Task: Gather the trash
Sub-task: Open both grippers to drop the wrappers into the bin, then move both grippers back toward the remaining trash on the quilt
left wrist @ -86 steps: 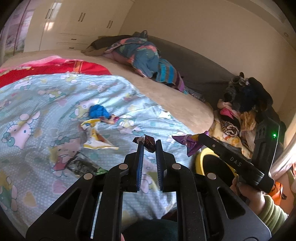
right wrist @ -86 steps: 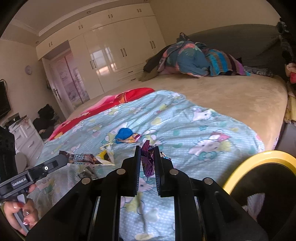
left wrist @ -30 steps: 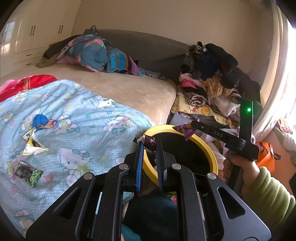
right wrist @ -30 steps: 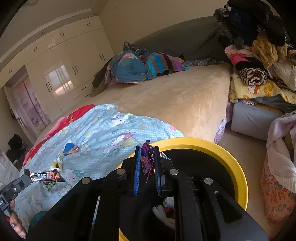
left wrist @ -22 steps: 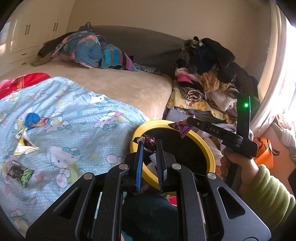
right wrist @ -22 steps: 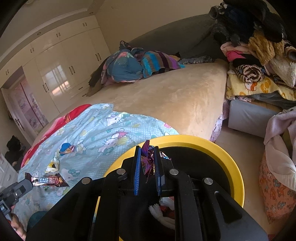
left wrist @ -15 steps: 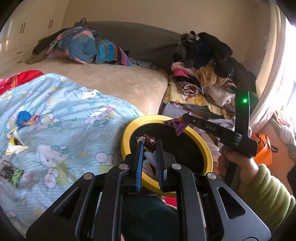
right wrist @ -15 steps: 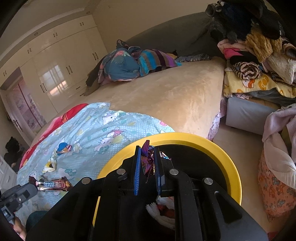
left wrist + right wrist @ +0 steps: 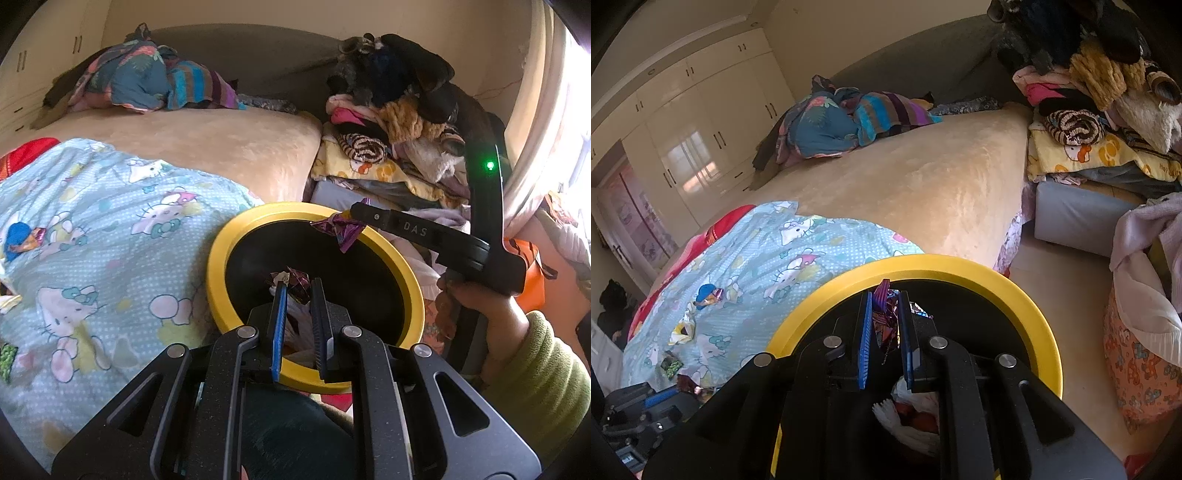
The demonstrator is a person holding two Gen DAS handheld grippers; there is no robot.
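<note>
Now that both hands have swung from the bed to the yellow-rimmed bin, each load hangs over its mouth. Left gripper pinches a dark wrapper; right gripper pinches a purple wrapper. Release comes next, probably. More litter remains on the blanket.

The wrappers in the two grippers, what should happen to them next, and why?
Probably open both and let them drop. The left gripper pinches a dark wrapper over the black inside of the yellow-rimmed bin, and the right gripper holds a purple wrapper just inside its rim. Trash already lies at the bottom.
</note>
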